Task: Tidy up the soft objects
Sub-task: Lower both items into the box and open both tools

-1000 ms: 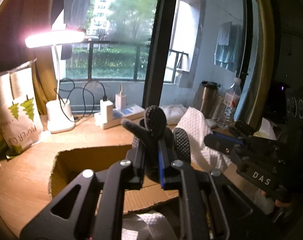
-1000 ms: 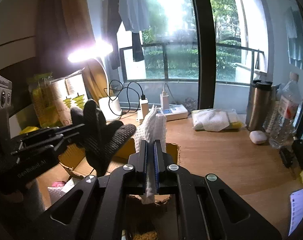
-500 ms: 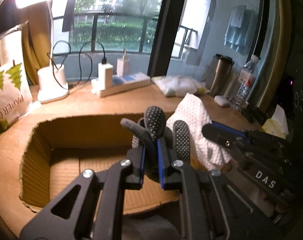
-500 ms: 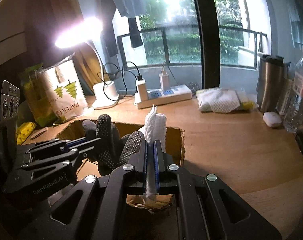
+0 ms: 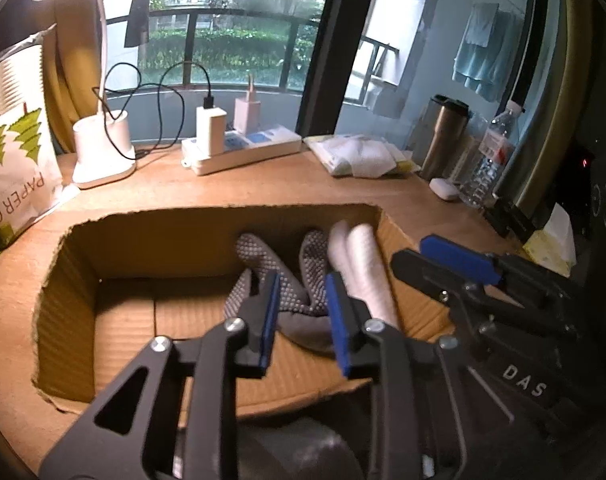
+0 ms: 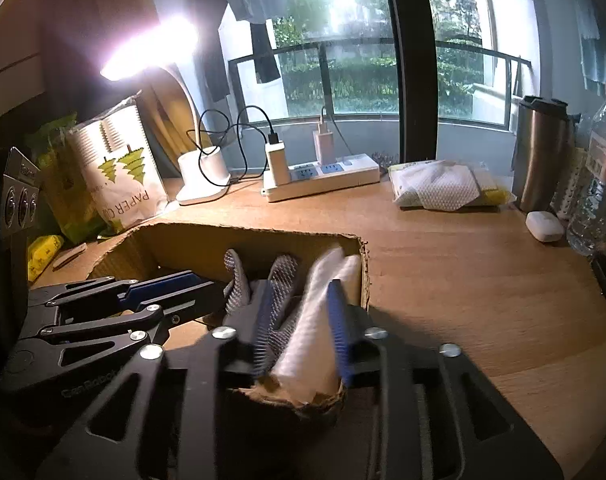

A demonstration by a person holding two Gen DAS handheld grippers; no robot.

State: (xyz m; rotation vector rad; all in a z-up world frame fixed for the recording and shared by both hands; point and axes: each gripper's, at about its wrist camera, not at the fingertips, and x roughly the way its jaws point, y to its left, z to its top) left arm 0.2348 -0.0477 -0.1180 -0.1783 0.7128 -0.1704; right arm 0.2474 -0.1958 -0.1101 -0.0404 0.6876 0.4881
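So both grippers have just let go. The left gripper (image 5: pixel 301 316) was pinching the grey dotted glove (image 5: pixel 293 280) a moment ago and the right gripper (image 6: pixel 299 324) the white cloth (image 6: pixel 317 320); now both sets of fingers are spread and the two soft things sit inside the cardboard box (image 5: pixel 143 240) on the bench (image 6: pixel 463 280), at its right end. Looks like this drop-off is basically done. The glove lies with its fingertips pointing away toward the window, long axis front to back. The cloth roll runs the same way, leaning on the box's right wall.
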